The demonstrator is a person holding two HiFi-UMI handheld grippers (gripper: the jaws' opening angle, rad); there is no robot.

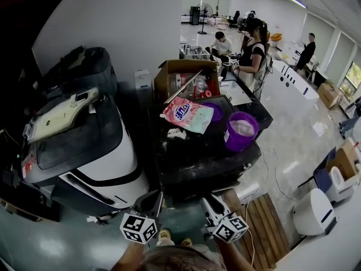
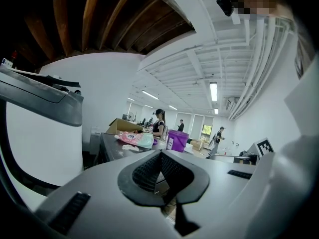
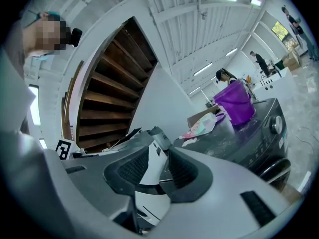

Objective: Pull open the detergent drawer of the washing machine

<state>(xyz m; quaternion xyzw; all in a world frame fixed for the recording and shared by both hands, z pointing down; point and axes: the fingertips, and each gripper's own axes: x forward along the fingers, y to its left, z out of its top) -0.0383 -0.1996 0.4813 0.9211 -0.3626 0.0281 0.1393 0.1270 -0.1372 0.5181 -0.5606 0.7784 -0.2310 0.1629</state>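
Indoors, seen from above in the head view, a dark washing machine (image 1: 192, 151) stands in the middle of a workshop floor, just ahead of two hand-held grippers. On its top lie a pink detergent bag (image 1: 187, 115), a purple bucket (image 1: 241, 131) to the right of the bag, and an open cardboard box (image 1: 175, 66) at the back. The detergent drawer belongs to the machine's front panel, which faces the grippers, but its outline cannot be made out in any view. In the right gripper view that front panel shows at the right with a round dial (image 3: 275, 125).

At the bottom left of the head view, the left gripper (image 1: 151, 203) points toward the machine, well short of it. In its own view its jaws meet at the tips, with nothing between them. To its right, the right gripper (image 1: 211, 203) is also apart from the machine. Its jaws stand a narrow way apart and hold nothing. Through the gap shows a white-and-black appliance (image 1: 96, 162), which stands to the left of the washing machine. Each gripper carries a cube with square markers.

Behind the machine a person (image 1: 254, 52) stands at a counter, and wooden slats (image 1: 265, 222) lie on the floor at the lower right.
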